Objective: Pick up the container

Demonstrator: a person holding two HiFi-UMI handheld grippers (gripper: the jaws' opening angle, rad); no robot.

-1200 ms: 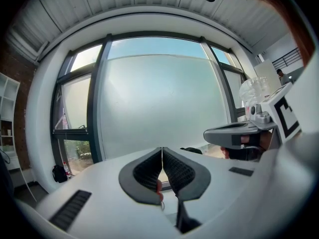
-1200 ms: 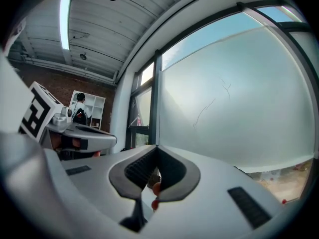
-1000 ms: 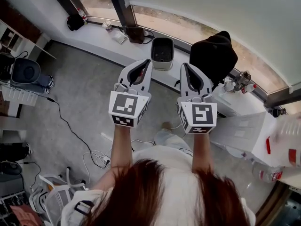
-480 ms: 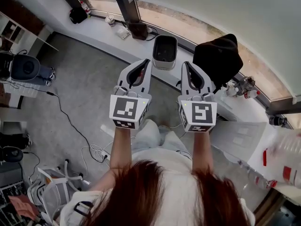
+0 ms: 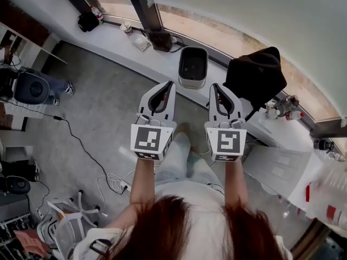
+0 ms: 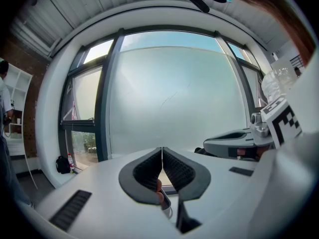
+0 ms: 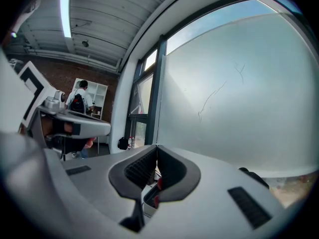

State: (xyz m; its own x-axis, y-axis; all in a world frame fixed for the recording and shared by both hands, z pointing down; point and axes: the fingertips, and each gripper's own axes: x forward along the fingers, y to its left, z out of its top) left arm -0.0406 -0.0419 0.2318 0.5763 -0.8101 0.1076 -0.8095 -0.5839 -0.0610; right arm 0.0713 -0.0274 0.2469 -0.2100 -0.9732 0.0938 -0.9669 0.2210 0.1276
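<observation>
I hold my left tool (image 5: 169, 85) and right tool (image 5: 212, 86) side by side, both clenched on nothing. The container (image 5: 193, 82) sits on the window ledge (image 5: 114, 37) ahead, between them. This looks like the approach step; next I need to spread a tool's jaws and reach forward.

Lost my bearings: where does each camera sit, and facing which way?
Head view: on the head, steeply down at the container; hair, forearms, left gripper, right gripper.
Left gripper view: on that gripper, facing the window; own shut jaws.
Right gripper view: likewise; own shut jaws.
Shared: each gripper view shows the other gripper.
</observation>
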